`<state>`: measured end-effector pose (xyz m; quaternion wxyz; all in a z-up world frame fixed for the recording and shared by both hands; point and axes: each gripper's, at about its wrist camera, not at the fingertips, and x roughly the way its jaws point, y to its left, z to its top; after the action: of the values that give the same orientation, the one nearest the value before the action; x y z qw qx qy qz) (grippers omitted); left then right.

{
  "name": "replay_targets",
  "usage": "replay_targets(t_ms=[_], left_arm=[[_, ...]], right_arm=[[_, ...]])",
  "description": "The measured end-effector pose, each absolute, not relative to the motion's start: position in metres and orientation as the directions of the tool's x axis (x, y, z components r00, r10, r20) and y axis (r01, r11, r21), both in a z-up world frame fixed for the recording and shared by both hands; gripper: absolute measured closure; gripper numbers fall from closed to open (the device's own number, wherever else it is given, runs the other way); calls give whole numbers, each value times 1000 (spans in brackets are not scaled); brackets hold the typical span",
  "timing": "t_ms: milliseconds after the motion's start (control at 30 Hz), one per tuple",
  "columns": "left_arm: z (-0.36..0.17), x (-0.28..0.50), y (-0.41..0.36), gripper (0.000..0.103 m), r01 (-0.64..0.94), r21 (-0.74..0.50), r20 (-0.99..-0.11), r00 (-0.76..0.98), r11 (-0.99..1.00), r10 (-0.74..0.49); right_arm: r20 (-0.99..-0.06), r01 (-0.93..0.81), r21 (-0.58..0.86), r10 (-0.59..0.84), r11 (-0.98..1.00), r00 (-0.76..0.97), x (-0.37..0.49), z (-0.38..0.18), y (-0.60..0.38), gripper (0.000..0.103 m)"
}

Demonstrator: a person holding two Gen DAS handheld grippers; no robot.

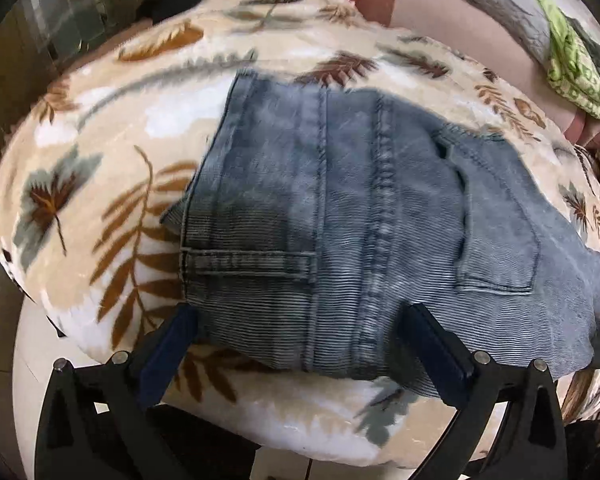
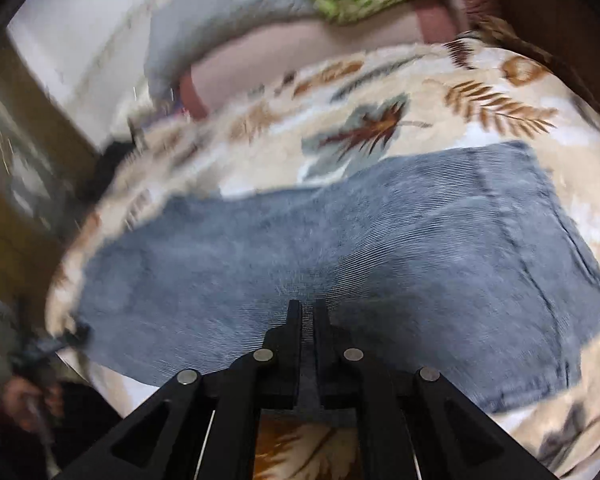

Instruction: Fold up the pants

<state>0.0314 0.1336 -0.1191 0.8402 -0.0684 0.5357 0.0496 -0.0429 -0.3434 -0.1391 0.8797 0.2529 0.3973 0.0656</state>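
Jeans [image 1: 340, 208] in faded blue-grey denim lie folded into a thick packet on the leaf-print fleece blanket [image 1: 112, 184], seat side up, with a back pocket [image 1: 496, 220] towards the right and the waistband with its belt loop [image 1: 248, 262] on the left in my left camera. My left gripper [image 1: 300, 328] stands spread to its widest at the near edge of the packet, one finger off each side of the centre seam, and nothing is clamped between them. My right gripper [image 2: 308, 312] is drawn nearly shut, fingertips over the near part of the denim; a sliver of cloth may sit between the pads, but the blur keeps me from telling whether it truly holds any. I judge the fold close to done, with a last tuck or smoothing left. The risk as I see it: that narrow right pinch could drag only the top layer and slide the packet open, and the plush blanket could bunch up under a push. A green patterned cloth [image 1: 576, 64] lies far right, well clear
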Motion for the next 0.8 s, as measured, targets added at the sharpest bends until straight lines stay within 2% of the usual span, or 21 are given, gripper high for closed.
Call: replay_targets(t_ms=[100,133,167,233,367,467,667,733,800], left_arm=[[-94,23,110,0,-84,-54,-862,507,995,-4],[-84,21,97,0,-36,-58,-844,535,998,-30],[-79,20,86,0,9,-63,-834,549,998,-58],[-73,23,67,0,75,-67,-827,554,995,-98],[-74,27,19,0,198,-101,-827,528,975,-193],[-84,33,1,0,216,-99,-837,509,971,-199],[-134,52,-7,0,213,-5,-910,404,977,-93],[-139,43,-17,0,276,92,-897,439,957,-41],[-139,39,-20,0,291,115,-896,443,950,-27]], right_arm=[[-585,164,639,335,751,739,-70,-145,-373,90],[-572,186,660,327,728,753,-76,-147,-380,77],[-555,209,682,310,701,772,-86,-149,-389,56],[-525,251,721,272,646,807,-102,-152,-405,35],[-497,272,758,256,594,829,-118,-157,-421,35],[-481,267,770,252,579,840,-123,-160,-427,35],[-496,248,735,251,631,831,-109,-153,-419,35],[-510,223,704,261,675,819,-96,-147,-408,35],[-534,196,647,254,737,806,-83,-140,-394,35]])
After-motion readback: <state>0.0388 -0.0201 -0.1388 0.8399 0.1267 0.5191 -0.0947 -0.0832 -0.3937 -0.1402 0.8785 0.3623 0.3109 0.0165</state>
